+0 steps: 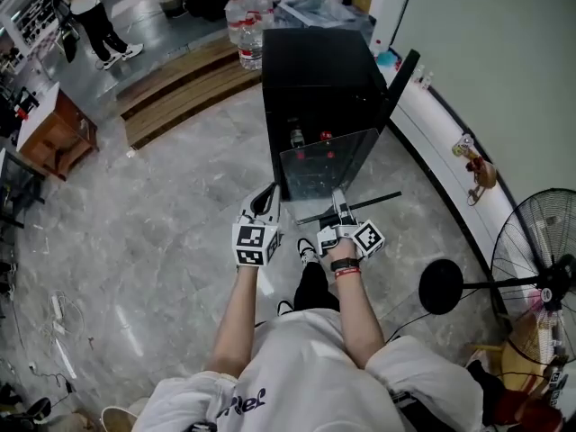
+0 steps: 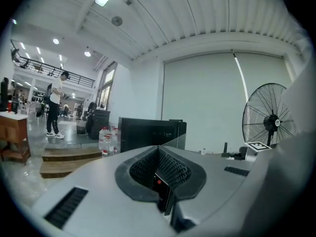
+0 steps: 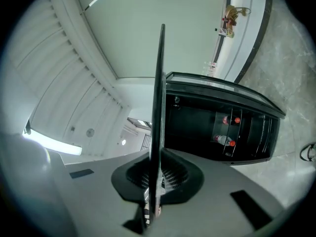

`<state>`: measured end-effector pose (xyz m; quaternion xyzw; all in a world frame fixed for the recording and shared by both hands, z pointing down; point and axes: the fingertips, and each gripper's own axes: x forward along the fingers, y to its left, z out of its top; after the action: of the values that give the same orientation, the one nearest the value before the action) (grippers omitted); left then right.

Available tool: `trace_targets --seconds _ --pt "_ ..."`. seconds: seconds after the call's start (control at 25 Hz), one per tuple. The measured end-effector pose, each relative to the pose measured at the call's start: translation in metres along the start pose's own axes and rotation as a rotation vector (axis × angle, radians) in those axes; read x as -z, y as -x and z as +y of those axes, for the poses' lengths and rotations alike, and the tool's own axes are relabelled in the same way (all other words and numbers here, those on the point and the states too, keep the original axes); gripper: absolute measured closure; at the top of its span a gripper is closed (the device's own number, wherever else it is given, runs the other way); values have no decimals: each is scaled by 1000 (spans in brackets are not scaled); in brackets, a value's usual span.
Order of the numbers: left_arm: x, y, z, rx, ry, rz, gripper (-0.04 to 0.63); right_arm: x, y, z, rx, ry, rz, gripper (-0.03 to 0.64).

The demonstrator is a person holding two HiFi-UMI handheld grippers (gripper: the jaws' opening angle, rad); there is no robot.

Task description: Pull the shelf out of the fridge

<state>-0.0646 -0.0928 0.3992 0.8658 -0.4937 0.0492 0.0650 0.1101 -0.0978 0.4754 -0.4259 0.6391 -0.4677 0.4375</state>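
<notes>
Clamping the glass shelf (image 1: 328,165) by its near edge, your right gripper (image 1: 340,207) has its jaws closed tight on the pane, which in the right gripper view runs edge-on (image 3: 159,107) straight up from between the pads (image 3: 170,174). The shelf sits out in front of the black fridge (image 1: 315,70), above the grey marble floor (image 1: 180,241), with its far edge towards the open cavity. Your left gripper (image 1: 267,196) is just beside the shelf's left edge. Its jaws are drawn together, with nothing showing between the pads (image 2: 173,169) in the left gripper view. A pale glass edge shows just past the tips, and you cannot tell whether it touches them. Inside the fridge, red-capped bottles (image 1: 324,136) stand on a lower level, and the door (image 1: 402,75) hangs open on the right. Behind the fridge stand large water bottles (image 1: 247,25) on wooden steps (image 1: 180,84). A standing fan (image 1: 540,268) is well off to your right, and a person (image 1: 90,12) stands far back on the left.
</notes>
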Motion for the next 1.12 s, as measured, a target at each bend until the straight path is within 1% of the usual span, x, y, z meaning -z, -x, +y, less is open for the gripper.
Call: trace_targets --seconds 0.28,0.52,0.68,0.8,1.12 --pt "-9 38 -18 -5 -39 -35 578 0 24 36 -57 -31 -34 588" --pt "-24 50 -28 -4 -45 -67 578 0 36 52 -74 -13 -25 588" --pt "-30 55 -34 -12 -42 -81 578 2 42 55 -73 -8 -14 588" --pt "-28 56 -40 -2 -50 -82 578 4 45 56 -78 -23 -13 588" --pt "-23 39 -45 -3 -42 -78 578 -2 40 43 -68 -45 -2 588"
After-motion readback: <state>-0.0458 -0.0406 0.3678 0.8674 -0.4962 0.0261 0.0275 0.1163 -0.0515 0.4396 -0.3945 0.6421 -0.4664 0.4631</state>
